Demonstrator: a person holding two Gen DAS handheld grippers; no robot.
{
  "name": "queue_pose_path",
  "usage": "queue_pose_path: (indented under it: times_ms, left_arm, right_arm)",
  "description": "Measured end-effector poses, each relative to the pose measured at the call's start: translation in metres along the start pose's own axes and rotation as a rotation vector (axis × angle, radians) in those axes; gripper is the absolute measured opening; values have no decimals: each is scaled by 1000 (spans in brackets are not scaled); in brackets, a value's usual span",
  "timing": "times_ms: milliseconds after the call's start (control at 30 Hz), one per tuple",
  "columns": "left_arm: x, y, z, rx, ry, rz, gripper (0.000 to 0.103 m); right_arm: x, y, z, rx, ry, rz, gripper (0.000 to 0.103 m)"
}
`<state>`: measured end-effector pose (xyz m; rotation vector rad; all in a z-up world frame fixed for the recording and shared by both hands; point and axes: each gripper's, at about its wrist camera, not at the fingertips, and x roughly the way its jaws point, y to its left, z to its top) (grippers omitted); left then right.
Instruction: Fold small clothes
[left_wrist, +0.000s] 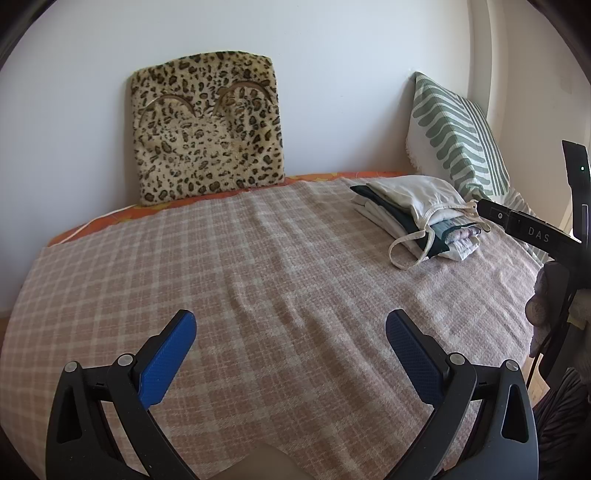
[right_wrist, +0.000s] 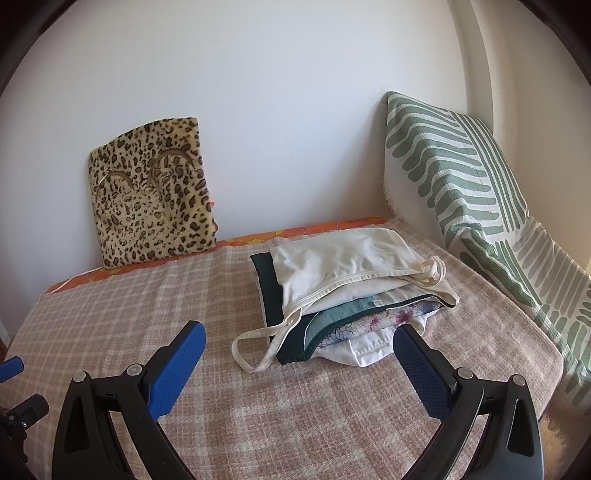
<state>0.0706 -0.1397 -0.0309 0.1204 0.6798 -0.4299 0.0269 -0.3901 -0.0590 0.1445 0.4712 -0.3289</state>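
I hold a gripper in each hand over a bed covered by a pink-and-cream checked blanket (left_wrist: 258, 258). My left gripper (left_wrist: 291, 338) has its blue-padded jaws spread wide with nothing between them, hovering above bare blanket. My right gripper (right_wrist: 299, 349) is just as wide open and empty, pointed at a pile of clothes (right_wrist: 343, 295) lying on the blanket near the far right corner. The pile's near edge sits between the two blue pads (right_wrist: 419, 365) in that view; I cannot tell whether they touch it. On top is a cream top (right_wrist: 332, 258) with a strap (right_wrist: 255, 347) looping out onto the blanket; under it are dark green, teal, floral and white layers. A leopard cushion (left_wrist: 208, 129) leans upright against the white wall, and a green-striped pillow (right_wrist: 461, 192) leans in the right corner, near the pile.
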Motion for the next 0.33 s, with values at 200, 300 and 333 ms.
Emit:
queue_pose_path:
  times_ms: [200,300,333]
  left_arm:
    - [-2,-1,-1,5,-5,-7,102]
    - [-5,-2,0,14,-12,-10,102]
    - [-5,-2,1,15,-13,-10,102]
  right_arm:
    - [-1,0,-1,2,0,-2,103]
    - [-1,0,-1,3,0,-2,103]
    - [-2,1,-1,2,0,-2,103]
